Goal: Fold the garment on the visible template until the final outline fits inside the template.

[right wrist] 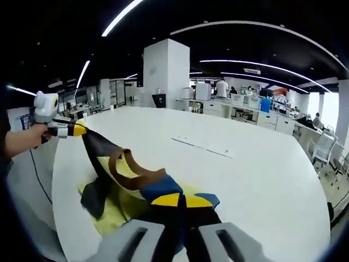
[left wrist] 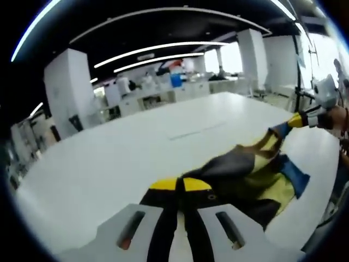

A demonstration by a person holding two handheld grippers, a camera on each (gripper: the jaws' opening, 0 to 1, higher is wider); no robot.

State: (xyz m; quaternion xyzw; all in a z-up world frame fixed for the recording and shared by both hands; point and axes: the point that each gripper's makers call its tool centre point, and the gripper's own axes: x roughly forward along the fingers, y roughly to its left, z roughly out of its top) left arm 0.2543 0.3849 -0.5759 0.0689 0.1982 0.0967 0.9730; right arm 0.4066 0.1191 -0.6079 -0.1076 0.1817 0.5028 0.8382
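Observation:
A garment [left wrist: 240, 172] in black, yellow, brown and blue hangs stretched between both grippers, its lower part sagging onto the white table [left wrist: 109, 164]. My left gripper [left wrist: 180, 185] is shut on a black edge of it. In the left gripper view, the right gripper [left wrist: 297, 120] sits at the far right in a hand, pinching the blue end. My right gripper [right wrist: 181, 201] is shut on the blue and black corner of the garment [right wrist: 122, 183]. The left gripper [right wrist: 78, 130] shows far left, clamped on black cloth. A faint line mark [right wrist: 204, 147] lies on the table beyond.
The table [right wrist: 262, 180] is wide, with a rounded edge near the garment. A white pillar [right wrist: 166, 71] and desks with several people [right wrist: 222, 87] stand behind. Office chairs [right wrist: 324, 144] are at the right.

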